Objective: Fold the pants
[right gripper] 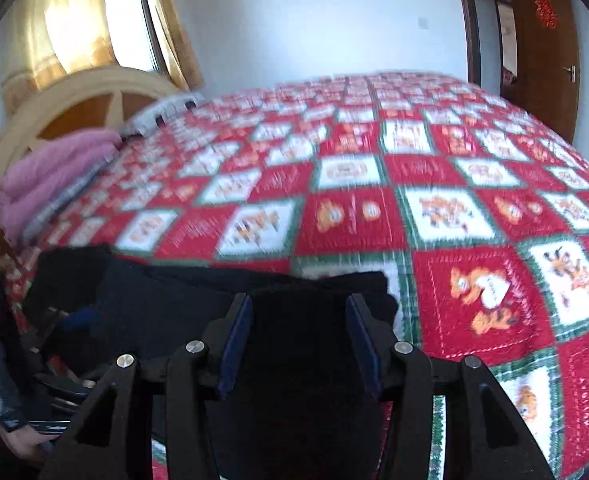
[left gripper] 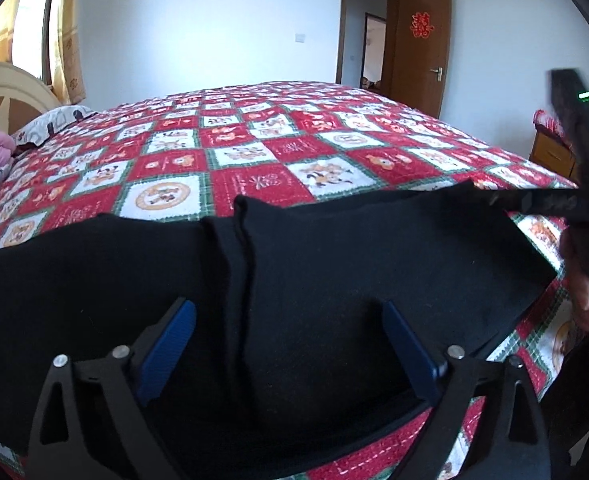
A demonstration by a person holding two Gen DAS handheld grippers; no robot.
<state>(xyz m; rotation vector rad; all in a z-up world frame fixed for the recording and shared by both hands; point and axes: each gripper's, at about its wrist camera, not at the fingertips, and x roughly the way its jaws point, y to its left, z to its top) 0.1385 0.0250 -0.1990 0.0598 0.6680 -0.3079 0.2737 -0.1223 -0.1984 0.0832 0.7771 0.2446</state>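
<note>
- Folding looks partly done: the black pants point(left gripper: 334, 260) lie across the near edge of the bed, on a red, white and green patchwork quilt point(left gripper: 254, 140), with a lengthwise crease running near to far through the middle.
- Left gripper point(left gripper: 286, 306) hovers just above the cloth with its blue pads point(left gripper: 170, 344) spread wide and nothing between them.
- Right gripper point(right gripper: 298, 300) stands half closed with dark cloth filling the gap. In the left view the far right corner of the pants rises to it, so I judge it clamped on that edge.
- Doing this step well probably means carrying the lifted right end over toward the left in one level sweep, while the left gripper pins or catches the matching edge so the layers stay square.
- The risk is the doubled cloth slipping or bunching at the crease.
- Only one piece of writing is readable: a red double-happiness paper cut on the brown door point(left gripper: 426, 60), far right.
- Marks on the quilt squares are too blurred to read, and no brand shows.
</note>
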